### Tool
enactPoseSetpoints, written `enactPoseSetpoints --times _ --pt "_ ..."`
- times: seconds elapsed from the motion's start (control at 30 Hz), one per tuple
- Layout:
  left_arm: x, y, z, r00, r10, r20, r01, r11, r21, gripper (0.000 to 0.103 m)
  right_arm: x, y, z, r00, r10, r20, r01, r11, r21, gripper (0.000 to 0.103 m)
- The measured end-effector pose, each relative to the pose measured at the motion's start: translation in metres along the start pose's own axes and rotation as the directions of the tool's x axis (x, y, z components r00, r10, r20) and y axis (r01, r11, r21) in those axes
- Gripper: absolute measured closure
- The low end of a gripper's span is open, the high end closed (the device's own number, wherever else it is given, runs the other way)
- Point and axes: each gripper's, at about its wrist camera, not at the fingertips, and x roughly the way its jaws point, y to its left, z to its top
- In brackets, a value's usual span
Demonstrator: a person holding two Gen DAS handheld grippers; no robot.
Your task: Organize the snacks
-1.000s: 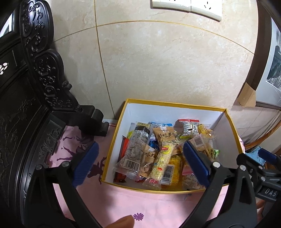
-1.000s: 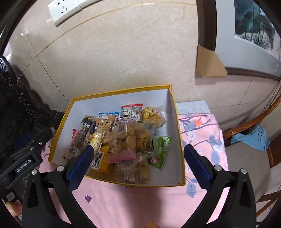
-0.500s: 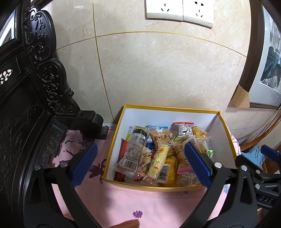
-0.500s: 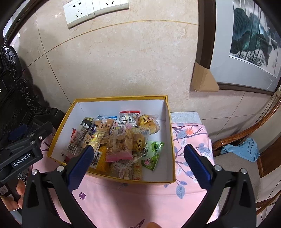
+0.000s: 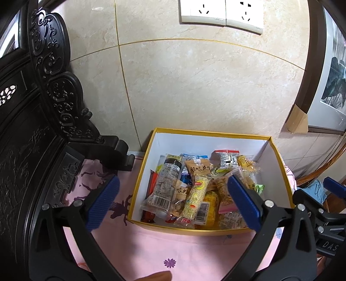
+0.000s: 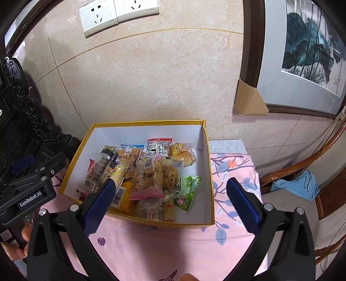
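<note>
A yellow-rimmed box with white walls (image 5: 207,143) (image 6: 151,131) stands on a pink floral cloth against the tiled wall. It holds several wrapped snacks: a dark-capped nut pack (image 5: 165,183) (image 6: 97,168), a yellow bar (image 5: 195,196), a pink-edged cracker bag (image 6: 148,179), a bun (image 6: 181,154) and a green candy pack (image 6: 188,190). My left gripper (image 5: 173,201) is open and empty, above the box's near left part. My right gripper (image 6: 170,201) is open and empty, above the box's near edge.
A carved dark wooden screen (image 5: 43,108) stands left of the box. Wall sockets (image 5: 222,17) sit above. A framed painting (image 6: 307,54) leans at the right, with a wooden chair and a blue cloth (image 6: 296,186) below it.
Both grippers have pulled back and up from the box, so it looks smaller and the wall sockets have come into view. Both stay open and empty.
</note>
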Motion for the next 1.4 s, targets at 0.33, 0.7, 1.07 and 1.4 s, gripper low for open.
enactPoseSetpoints --times 0.33,0.7,1.07,1.4 --pt "-0.0002 -0.0019 -0.0002 1.0 -0.005 -0.002 0.005 1.0 0.004 0.002 -0.0006 0.0 0.0001 1.0 0.001 -0.001 -0.001 1.0 -0.002 0.001" --pt "0.0019 -0.0027 -0.0002 1.0 -0.007 -0.007 0.007 1.0 0.0 0.002 -0.0001 0.0009 0.0006 1.0 0.001 0.002 -0.001 1.0 -0.002 0.001" --pt "0.0027 -0.0036 -0.0006 1.0 -0.007 -0.009 0.007 1.0 0.0 0.002 0.0007 0.0037 0.0015 1.0 0.0 0.002 0.0 1.0 -0.007 0.001" --pt "0.0045 -0.0037 -0.0024 1.0 -0.008 -0.011 0.008 1.0 0.005 0.002 0.0021 0.0034 0.0017 1.0 0.003 -0.001 -0.003 1.0 -0.008 0.001"
